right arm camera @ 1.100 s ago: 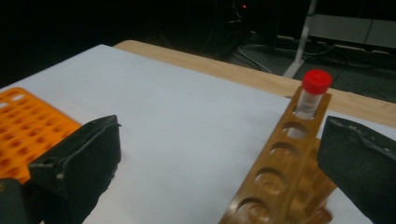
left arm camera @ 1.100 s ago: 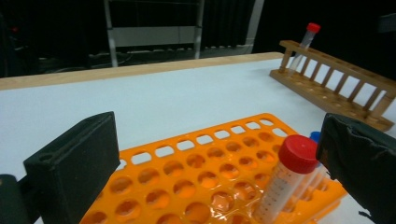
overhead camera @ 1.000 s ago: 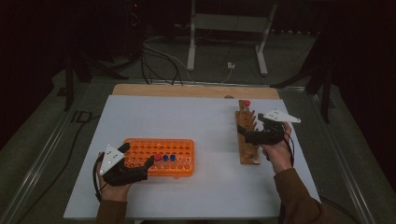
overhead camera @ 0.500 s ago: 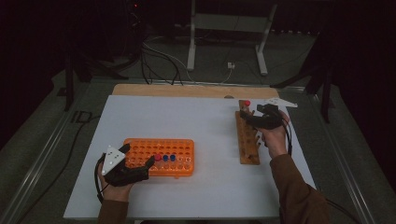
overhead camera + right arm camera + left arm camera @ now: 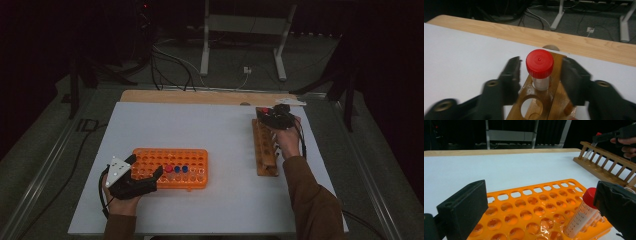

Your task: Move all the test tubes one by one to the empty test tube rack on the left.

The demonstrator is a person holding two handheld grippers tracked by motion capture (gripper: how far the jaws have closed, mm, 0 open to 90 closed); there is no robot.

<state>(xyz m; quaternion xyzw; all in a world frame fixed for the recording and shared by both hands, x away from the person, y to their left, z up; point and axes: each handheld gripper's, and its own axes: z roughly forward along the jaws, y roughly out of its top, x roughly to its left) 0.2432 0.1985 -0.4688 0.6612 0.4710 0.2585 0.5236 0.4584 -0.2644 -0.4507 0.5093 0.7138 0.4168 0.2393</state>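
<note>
we are looking at a red-capped tube (image 5: pixel 539 68) standing upright in the end hole of the wooden rack (image 5: pixel 537 105), at the centre of the right gripper view and in the upper right of the high view, near the far edge of the table (image 5: pixel 220 125). we are judging it light, stiff and smooth: clear plastic walls that could slip under a loose pinch, with a ribbed screw cap that offers better purchase. it is standing loosely in its hole, so it should lift straight up; a sideways pull would likely jam it against the wood or tip the rack. we are thinking the best hold is just under or across the cap, squarely from both sides.

the right hand-held gripper (image 5: pixel 539 72) is bracketing that cap, its jaws having just been closing, with the tube between them. a narrow gap is showing on each side, so the pads are not pressing yet and nothing is held.

the left hand-held gripper (image 5: pixel 541 202), at the lower left of the high view, is standing wide open over the near corner of the orange tube rack (image 5: pixel 534 207); its jaws are straddling the rack's corner without clamping it.
</note>
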